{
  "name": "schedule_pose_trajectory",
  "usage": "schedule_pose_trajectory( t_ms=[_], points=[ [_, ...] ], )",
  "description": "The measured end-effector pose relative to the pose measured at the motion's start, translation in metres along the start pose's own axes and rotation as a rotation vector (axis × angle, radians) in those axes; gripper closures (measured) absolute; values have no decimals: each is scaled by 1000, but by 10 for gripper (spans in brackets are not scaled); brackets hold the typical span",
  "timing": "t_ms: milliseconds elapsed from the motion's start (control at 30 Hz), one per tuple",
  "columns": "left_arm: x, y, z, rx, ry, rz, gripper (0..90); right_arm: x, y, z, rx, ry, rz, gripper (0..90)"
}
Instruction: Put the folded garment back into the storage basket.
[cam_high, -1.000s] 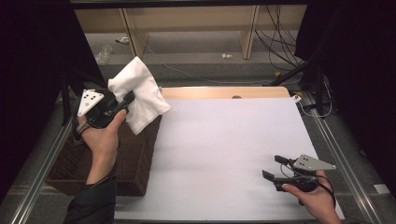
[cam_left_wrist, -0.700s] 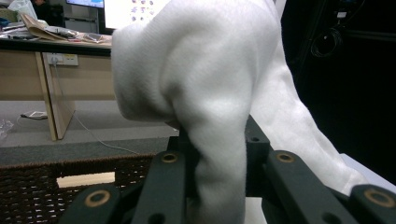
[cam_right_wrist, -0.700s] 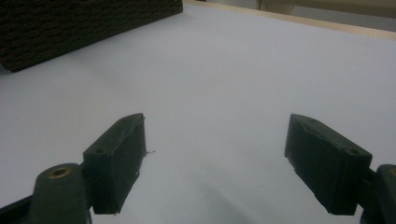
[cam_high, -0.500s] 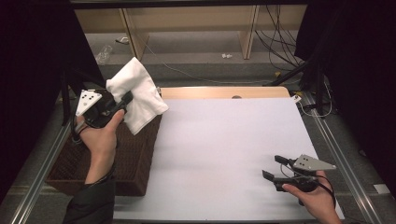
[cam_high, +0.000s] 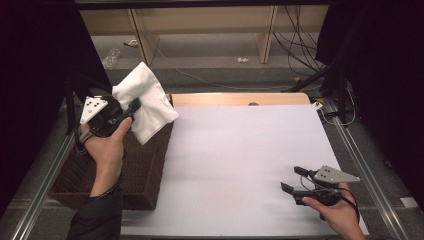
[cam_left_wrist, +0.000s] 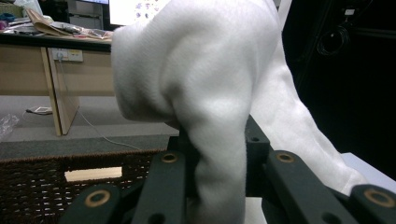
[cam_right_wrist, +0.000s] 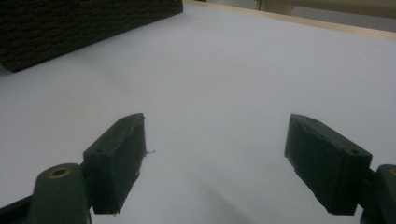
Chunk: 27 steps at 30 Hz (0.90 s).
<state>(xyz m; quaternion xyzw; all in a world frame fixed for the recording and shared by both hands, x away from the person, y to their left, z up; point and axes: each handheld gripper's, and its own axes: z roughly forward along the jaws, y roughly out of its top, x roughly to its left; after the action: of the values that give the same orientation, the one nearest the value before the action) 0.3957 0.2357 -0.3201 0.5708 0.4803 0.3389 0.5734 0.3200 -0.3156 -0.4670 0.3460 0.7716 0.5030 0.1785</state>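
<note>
Gripping a bunched white terry-cloth towel (cam_high: 145, 105) clear above a dark brown woven wicker basket (cam_high: 145, 172), the left gripper (cam_high: 131, 108) has the cloth hanging toward the bare white tabletop (cam_high: 240, 155); the basket's contents cannot be made out. Far right, the right gripper (cam_high: 292, 178) rests with jaws apart.

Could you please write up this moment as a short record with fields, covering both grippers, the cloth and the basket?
left gripper: raised over the basket, fingers shut on the white cloth
white cloth: bunched, hanging from the left gripper, clear of the table
wicker basket: dark brown, at the table's left edge, below the cloth
right gripper: low over the table's near right part, fingers open, holding nothing
table: covered with a white sheet
</note>
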Motion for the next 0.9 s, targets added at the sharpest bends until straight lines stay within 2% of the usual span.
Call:
schedule_pose_trajectory(
  t_ms=[900],
  points=[
    [9, -3, 0, 8, 23, -14, 750, 0, 0, 0, 1, 0, 1, 215]
  ],
)
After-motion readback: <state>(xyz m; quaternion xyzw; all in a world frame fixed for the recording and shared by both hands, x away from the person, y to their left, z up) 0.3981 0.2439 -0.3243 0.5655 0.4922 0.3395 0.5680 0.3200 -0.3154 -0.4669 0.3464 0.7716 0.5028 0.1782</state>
